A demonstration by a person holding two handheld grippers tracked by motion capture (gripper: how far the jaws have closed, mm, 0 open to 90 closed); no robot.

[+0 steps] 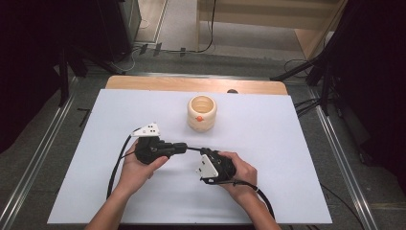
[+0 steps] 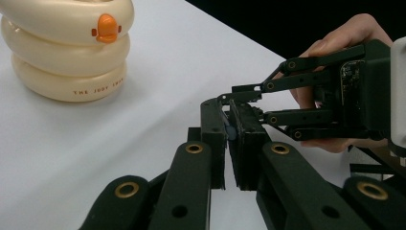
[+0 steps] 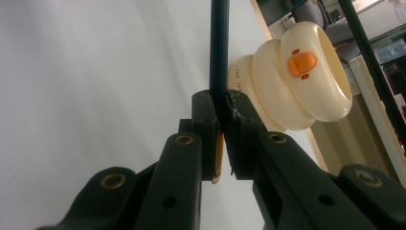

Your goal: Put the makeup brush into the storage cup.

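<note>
High view: left gripper (image 1: pixel 183 147) and right gripper (image 1: pixel 205 153) meet tip to tip on a slim dark teal rod (image 1: pixel 193 149).
Left gripper view: jaws clenched on the rod's end. I judge a handover.
Right gripper view: jaws clamp the shaft. A cream ringed plastic duck pot (image 3: pixel 292 76) stands beyond them.

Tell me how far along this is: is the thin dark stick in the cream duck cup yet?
Not yet. Done: the stick is gripped. In hand: left hand-held gripper and right hand-held gripper are both shut on it, tip to tip, short of the cream duck cup. Left: probably carrying it to the cup, which looks empty, and releasing.
</note>
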